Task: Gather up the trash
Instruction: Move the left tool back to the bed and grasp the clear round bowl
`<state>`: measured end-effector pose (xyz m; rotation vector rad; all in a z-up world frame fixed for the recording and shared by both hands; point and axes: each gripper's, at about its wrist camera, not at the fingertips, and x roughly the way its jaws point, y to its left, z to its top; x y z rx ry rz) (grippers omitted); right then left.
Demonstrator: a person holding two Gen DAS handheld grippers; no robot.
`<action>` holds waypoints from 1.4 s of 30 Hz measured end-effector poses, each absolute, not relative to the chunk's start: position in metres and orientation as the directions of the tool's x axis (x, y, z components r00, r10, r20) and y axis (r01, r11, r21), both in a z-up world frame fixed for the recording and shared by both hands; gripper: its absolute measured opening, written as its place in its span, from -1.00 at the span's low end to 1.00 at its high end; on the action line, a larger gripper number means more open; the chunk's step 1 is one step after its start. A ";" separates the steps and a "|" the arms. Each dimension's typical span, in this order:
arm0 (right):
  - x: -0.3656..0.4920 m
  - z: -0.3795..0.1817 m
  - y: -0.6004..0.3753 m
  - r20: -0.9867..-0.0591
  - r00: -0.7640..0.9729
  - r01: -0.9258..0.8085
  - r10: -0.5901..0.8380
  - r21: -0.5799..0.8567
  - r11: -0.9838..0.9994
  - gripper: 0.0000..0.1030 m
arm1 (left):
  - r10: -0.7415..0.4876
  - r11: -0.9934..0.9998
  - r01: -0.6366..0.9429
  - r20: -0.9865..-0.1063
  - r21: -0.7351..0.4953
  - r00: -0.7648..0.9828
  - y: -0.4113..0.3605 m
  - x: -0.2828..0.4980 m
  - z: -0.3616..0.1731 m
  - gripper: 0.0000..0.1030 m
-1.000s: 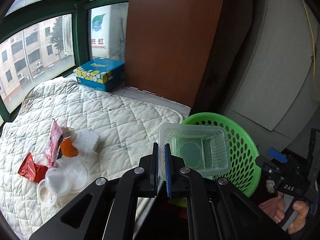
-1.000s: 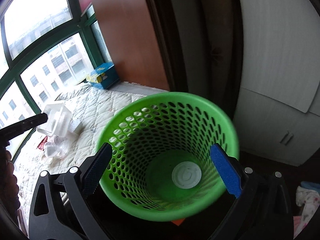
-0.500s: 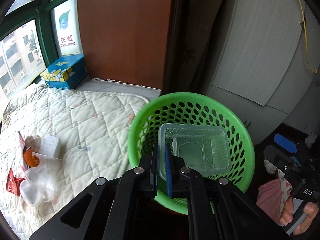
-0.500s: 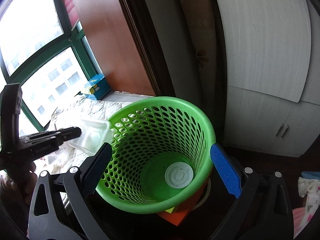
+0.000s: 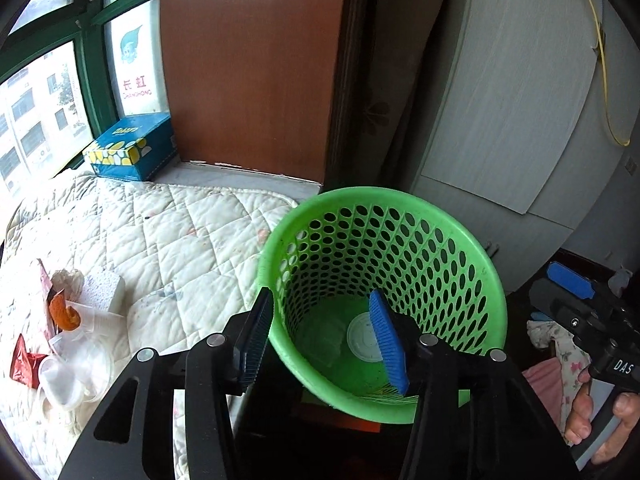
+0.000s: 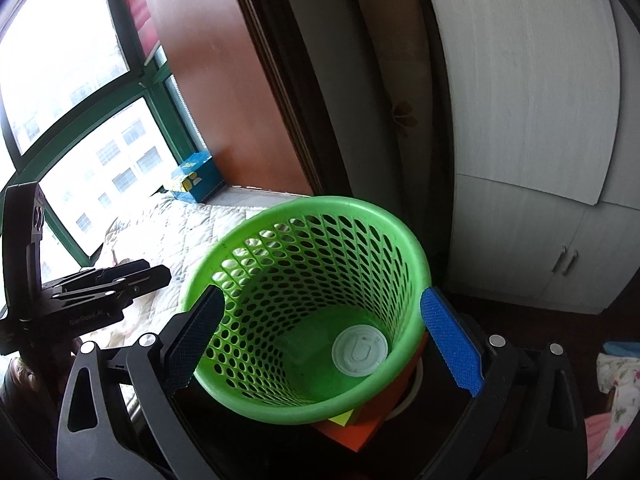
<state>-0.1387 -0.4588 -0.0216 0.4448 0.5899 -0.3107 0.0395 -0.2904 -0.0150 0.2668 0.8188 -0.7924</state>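
Note:
A green perforated basket [image 5: 472,264] stands beside the bed; it also shows in the right wrist view [image 6: 400,240]. A clear plastic tray [image 5: 324,338] and a white lid [image 5: 362,338] lie on its bottom; the lid also shows in the right wrist view [image 6: 359,346]. My left gripper [image 5: 324,340] is open and empty above the basket's near rim. My right gripper [image 6: 320,338] is open, its pads on either side of the basket. More trash lies on the quilt at left: clear plastic cups [image 5: 60,376], a red wrapper [image 5: 24,360], an orange piece [image 5: 62,314] and a white sponge block [image 5: 102,292].
A quilted white bed cover [image 5: 168,248] fills the left. A blue tissue box [image 5: 132,146] sits by the window. A brown panel [image 5: 252,68] and grey cabinet doors [image 5: 520,112] stand behind the basket. An orange box [image 6: 360,430] lies under the basket. Floral cloth [image 5: 560,360] lies at right.
My left gripper opened and let go of the clear tray, which dropped into the basket. The left gripper had carried it from over the bed to over the basket.

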 end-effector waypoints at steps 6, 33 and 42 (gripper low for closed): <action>-0.127 -0.018 -0.447 -0.593 0.795 0.368 -0.127 0.305 0.878 0.89 | -0.501 0.734 0.676 -0.731 -0.074 0.464 -0.258 0.046 -0.011 -0.05; -0.043 -0.006 -0.340 -0.595 0.798 0.106 0.094 0.293 0.950 0.89 | -0.216 0.914 0.404 -0.795 0.039 0.566 -0.056 0.129 -0.065 0.36; -0.021 -0.012 -0.320 -0.622 0.774 0.078 0.122 0.284 0.956 0.89 | -0.182 0.893 0.440 -0.820 0.093 0.543 -0.054 0.158 -0.089 0.43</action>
